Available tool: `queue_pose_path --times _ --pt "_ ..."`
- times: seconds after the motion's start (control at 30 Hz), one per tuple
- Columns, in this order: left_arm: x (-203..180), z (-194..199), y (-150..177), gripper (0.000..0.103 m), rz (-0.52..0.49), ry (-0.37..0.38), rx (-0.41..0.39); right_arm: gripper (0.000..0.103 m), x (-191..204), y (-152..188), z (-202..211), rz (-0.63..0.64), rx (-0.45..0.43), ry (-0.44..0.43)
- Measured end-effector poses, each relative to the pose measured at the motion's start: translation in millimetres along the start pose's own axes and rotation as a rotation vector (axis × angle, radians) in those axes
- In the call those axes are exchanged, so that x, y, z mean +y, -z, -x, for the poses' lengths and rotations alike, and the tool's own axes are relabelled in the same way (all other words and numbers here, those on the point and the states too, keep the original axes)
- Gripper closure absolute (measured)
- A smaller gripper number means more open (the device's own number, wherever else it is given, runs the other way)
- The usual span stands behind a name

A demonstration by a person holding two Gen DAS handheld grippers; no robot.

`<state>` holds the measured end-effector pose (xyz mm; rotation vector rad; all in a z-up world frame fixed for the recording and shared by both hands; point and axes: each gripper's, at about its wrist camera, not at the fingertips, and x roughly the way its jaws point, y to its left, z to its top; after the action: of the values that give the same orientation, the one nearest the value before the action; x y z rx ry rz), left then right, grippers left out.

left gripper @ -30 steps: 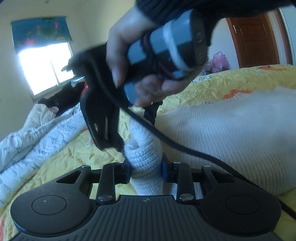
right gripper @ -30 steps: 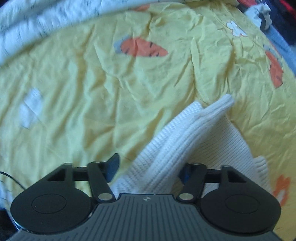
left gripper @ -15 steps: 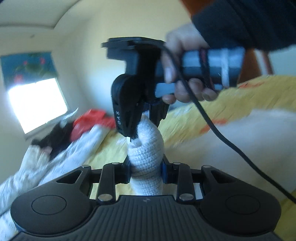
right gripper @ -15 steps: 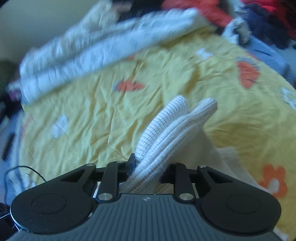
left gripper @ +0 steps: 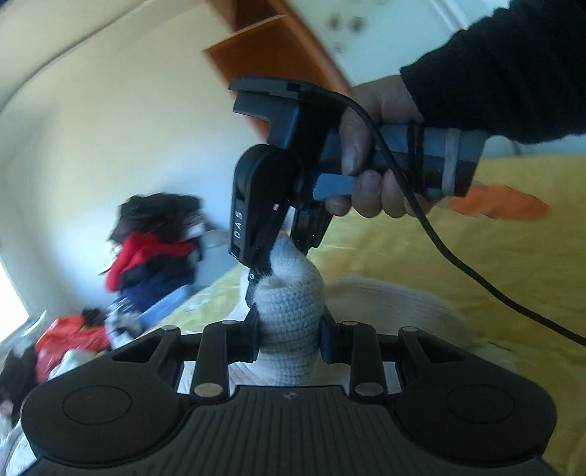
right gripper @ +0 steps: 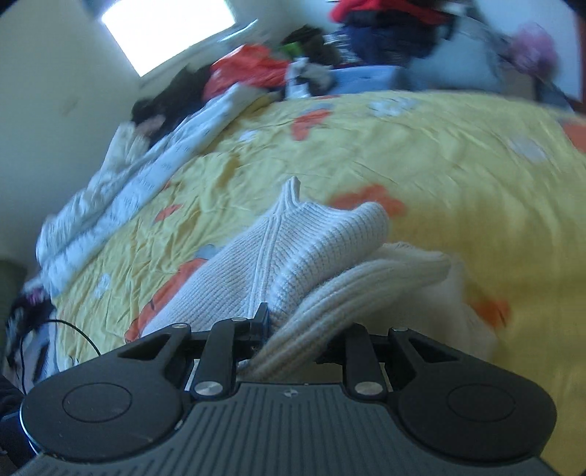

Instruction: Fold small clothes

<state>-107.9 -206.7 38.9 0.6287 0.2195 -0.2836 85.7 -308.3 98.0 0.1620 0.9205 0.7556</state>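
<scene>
A cream knitted sweater (right gripper: 300, 249) is lifted off the yellow bedspread (right gripper: 421, 153). My left gripper (left gripper: 289, 329) is shut on a bunched fold of the sweater (left gripper: 289, 304). My right gripper (right gripper: 293, 333) is shut on another fold of it. In the left wrist view the right gripper (left gripper: 282, 249) points down from above and pinches the same bunch just above my left fingers. The rest of the sweater (left gripper: 395, 304) hangs down behind onto the bed.
A white printed quilt (right gripper: 146, 172) lies along the bed's left side. A pile of red, dark and blue clothes (right gripper: 329, 47) sits at the far end, under a bright window (right gripper: 168, 33). A black cable (left gripper: 457, 256) trails from the right gripper. A wooden door (left gripper: 278, 55) stands behind.
The right gripper went from open around the sweater to shut on it. Both grippers have lifted the bunched fold upward, and both views have tilted up toward the room.
</scene>
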Motion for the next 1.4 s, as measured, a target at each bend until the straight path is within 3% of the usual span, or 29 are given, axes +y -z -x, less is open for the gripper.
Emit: queue_pose_path --times 0.1,0.13,0.23,0.3,0.37,0.5,0.6,0.73,0.8,0.83,0.87,0.93,0.97,1.1,1.2,1.27,1.37,1.4 --pt "-29 -12 10 0.074 -0.085 0.061 0.039 0.079 -33 29 -5 -0.095 0.002 0.014" --pt "-35 -16 16 0.074 -0.105 0.074 0.051 0.074 -40 37 -7 -0.123 -0.002 0.005" --pt "-49 -18 29 0.074 -0.2 0.035 0.024 0.059 -58 48 -4 -0.22 -0.065 -0.046" --pt "-47 -19 34 0.074 -0.207 0.036 0.024 0.053 -68 46 6 -0.262 -0.135 -0.049" --pt "-49 -18 32 0.074 -0.207 0.035 0.026 0.053 -78 40 19 -0.316 -0.218 -0.044" --pt "-61 -15 32 0.073 -0.234 0.021 0.021 0.056 -77 20 31 -0.325 -0.331 0.053" --pt "-71 -13 28 0.073 -0.241 0.018 0.019 0.056 -68 8 20 -0.268 -0.265 0.02" --pt "-82 -8 28 0.073 -0.27 0.006 0.012 0.055 -59 0 -15 -0.181 -0.085 0.126" --pt "-85 -9 29 0.073 -0.293 0.001 0.007 0.055 -59 1 -30 -0.18 -0.041 0.146" --pt "-88 -9 30 0.073 -0.311 -0.004 0.002 0.06 -58 1 -35 -0.181 -0.032 0.143" --pt "-90 -8 31 0.073 -0.328 -0.01 -0.003 0.065 -57 2 -39 -0.175 -0.025 0.147" --pt "-89 -6 29 0.073 -0.341 -0.011 -0.005 0.086 -54 0 -41 -0.155 -0.045 0.138" --pt "-88 -4 26 0.073 -0.335 -0.008 -0.009 0.087 -50 -1 -35 -0.141 -0.071 0.134" --pt "-85 5 14 0.073 -0.291 0.008 -0.051 0.089 -37 -1 10 -0.064 -0.181 0.12" --pt "-96 -2 16 0.074 -0.283 0.077 -0.019 0.089 -64 6 5 -0.117 -0.119 0.186" --pt "-109 -3 25 0.074 -0.334 0.043 -0.058 0.09 -77 20 -12 -0.131 -0.075 0.236" --pt "-105 2 26 0.073 -0.329 0.046 -0.067 0.089 -76 29 -10 -0.185 -0.14 0.221" --pt "-101 5 24 0.071 -0.316 0.05 -0.072 0.082 -74 32 -11 -0.187 -0.151 0.228"
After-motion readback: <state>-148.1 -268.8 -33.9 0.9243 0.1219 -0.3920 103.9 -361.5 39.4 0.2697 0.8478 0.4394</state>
